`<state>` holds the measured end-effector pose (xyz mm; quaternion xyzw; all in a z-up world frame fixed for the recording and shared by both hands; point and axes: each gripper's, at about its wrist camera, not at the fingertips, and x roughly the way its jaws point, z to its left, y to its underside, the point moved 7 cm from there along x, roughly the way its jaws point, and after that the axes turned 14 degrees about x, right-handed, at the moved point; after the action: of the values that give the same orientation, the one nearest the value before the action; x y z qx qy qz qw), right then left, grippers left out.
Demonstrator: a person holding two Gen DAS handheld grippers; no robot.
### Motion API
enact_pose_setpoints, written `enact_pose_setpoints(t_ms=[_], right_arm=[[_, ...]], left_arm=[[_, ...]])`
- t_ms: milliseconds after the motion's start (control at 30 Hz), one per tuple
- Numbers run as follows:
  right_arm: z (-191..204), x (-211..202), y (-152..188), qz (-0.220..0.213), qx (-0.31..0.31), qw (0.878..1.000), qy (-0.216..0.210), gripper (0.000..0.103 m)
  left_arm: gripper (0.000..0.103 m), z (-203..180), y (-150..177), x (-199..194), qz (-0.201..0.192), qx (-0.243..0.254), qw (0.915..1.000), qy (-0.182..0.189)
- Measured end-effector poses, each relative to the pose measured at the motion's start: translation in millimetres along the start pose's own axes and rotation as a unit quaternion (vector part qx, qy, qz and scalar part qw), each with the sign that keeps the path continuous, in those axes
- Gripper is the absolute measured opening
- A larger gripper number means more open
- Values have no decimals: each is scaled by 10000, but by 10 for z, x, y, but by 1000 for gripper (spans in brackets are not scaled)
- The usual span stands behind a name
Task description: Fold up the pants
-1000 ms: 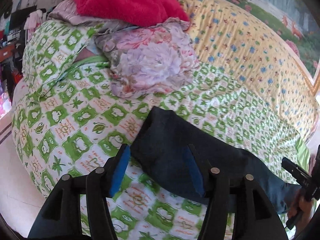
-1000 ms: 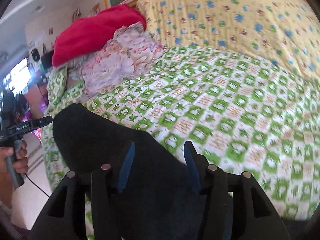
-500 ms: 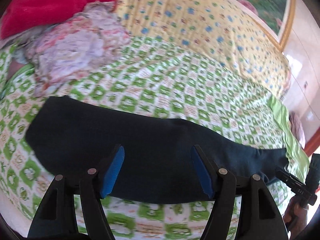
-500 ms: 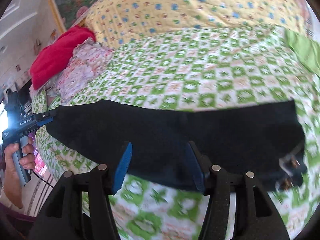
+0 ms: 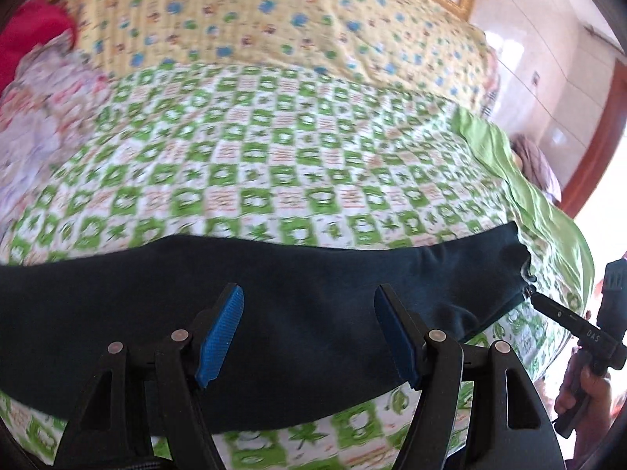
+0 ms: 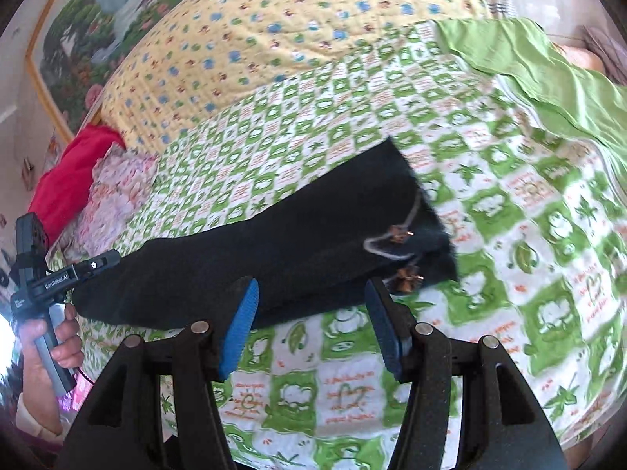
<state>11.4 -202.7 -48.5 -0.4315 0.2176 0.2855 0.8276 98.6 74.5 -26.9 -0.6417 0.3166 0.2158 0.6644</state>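
Dark navy pants [image 5: 313,274] lie stretched out as one long strip across the green checked sheet [image 5: 274,164]. My left gripper [image 5: 307,329] hovers over their middle, open, with flat fabric below and nothing pinched between the blue pads [image 5: 219,333]. In the right wrist view the pants [image 6: 294,243] run from the waist end with its drawstring [image 6: 395,235] toward the left gripper [image 6: 98,264] at the far end. My right gripper [image 6: 313,325] stands open over the pants' near edge by the waist. From the left wrist view, the right gripper [image 5: 548,307] has its tip at the waist corner.
A yellow dotted quilt [image 6: 294,31] covers the far half of the bed. A red blanket [image 6: 70,180] and floral cloth [image 6: 117,196] are piled at one end. A plain green cloth [image 6: 548,70] lies at the other end. A hand [image 6: 51,352] holds the left gripper's handle.
Both grippers have swung sideways and rolled; the pants, first seen from one end, now lie full length across both views. The left jaws stand wider than a second ago.
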Motion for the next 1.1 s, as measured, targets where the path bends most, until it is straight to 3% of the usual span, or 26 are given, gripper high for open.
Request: enact_pose_setpoints(t_ms=[300,633,833,933,1000,1100], right_arm=[[-349,-74,-8,-58,720,9973,96,60],[-479,1,-19,103,1839,9814,-545,60],[-504,97,-176,-123,2231,9723,-690,59],[-545,184,-269,-219,2358,9691,-694,41],[-593,247,-286,-188,2423,9671,-754,19],[-662,262,-263,-171,2357,9681,-828,13]], left_arm=[[71,-591,-449,340,65,698,9954,659],[71,-964,-733,590,156,1173,9879,1004],[72,-1221,-812,839,389,1488,9798,1279],[72,-1378,-822,953,522,1738,9730,1424],[72,-1489,-831,1025,616,1912,9674,1541],[72,-1665,-855,1146,768,2199,9570,1727]])
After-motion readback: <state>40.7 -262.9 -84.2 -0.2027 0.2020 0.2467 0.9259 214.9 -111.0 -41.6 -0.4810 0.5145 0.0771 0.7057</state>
